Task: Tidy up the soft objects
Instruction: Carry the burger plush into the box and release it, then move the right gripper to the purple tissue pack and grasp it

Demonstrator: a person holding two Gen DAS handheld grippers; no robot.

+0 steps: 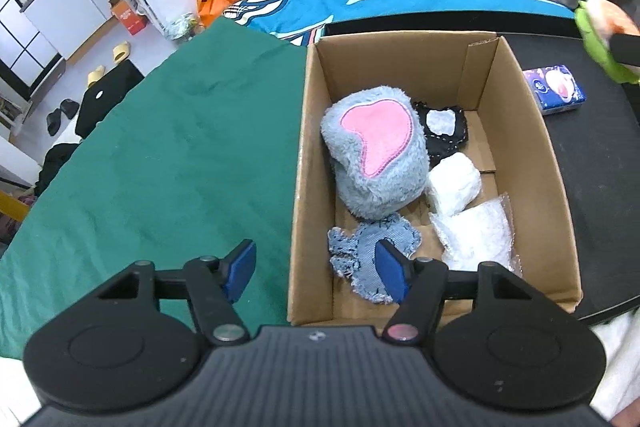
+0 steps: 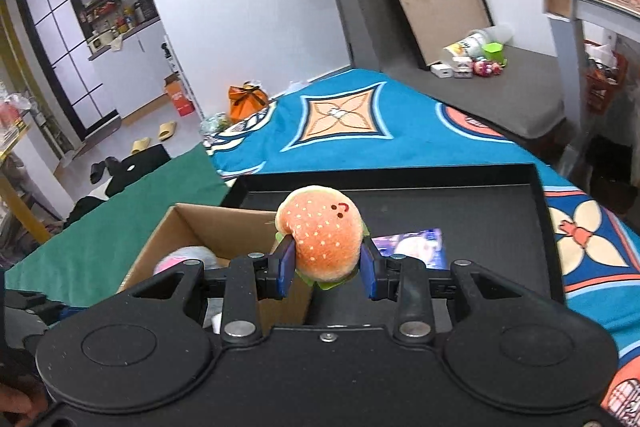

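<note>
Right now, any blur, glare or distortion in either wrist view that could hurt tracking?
Left wrist view: strong fisheye bending, the cardboard box walls bow outward; contents sharp, lighting even, no glare; the burger plush at the right edge is smeared and cropped. Right wrist view: same barrel distortion, the black tray rim curves; the plush in the right gripper is sharp, soft shadows only.

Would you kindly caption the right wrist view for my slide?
Right gripper holds a burger plush beside the cardboard box.
</note>
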